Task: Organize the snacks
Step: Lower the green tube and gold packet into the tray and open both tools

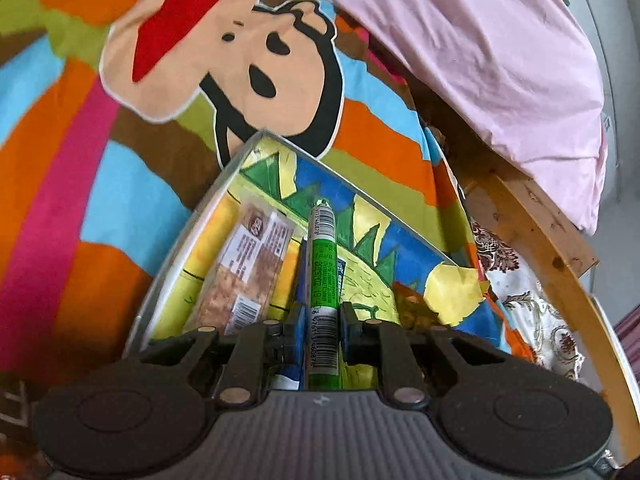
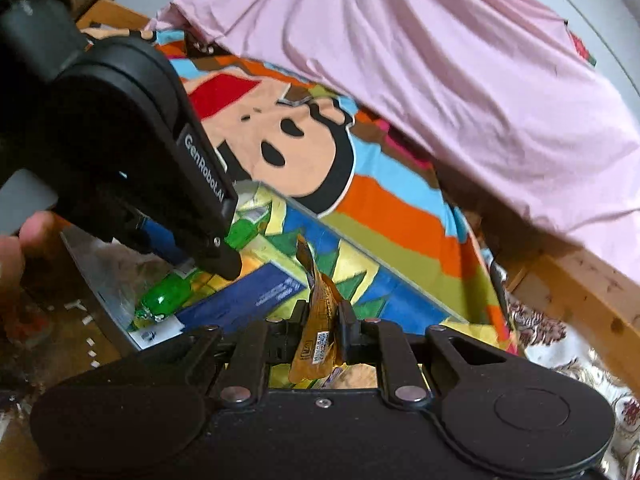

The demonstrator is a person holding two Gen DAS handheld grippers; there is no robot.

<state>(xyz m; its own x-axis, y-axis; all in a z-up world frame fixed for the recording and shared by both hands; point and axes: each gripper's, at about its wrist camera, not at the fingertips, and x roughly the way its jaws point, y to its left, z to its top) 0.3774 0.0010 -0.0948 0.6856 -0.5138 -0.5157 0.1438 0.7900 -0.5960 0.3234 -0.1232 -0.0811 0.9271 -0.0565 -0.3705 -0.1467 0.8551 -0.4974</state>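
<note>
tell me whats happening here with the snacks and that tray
A person is sorting snacks with two handheld tongs over a clear plastic tray on a colourful cartoon blanket. The left tongs are shut on a long green snack tube. The right tongs are shut on a crinkled orange snack packet. A clear-wrapped brown snack bar lies in the tray.

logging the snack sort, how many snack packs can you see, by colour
green: 1, the green tube pack held in the left gripper
brown/orange: 1, the orange pouch held in the right gripper
clear with tan contents: 1, the clear bar pack in the tray
blue: 1, the blue box
total: 4
</note>
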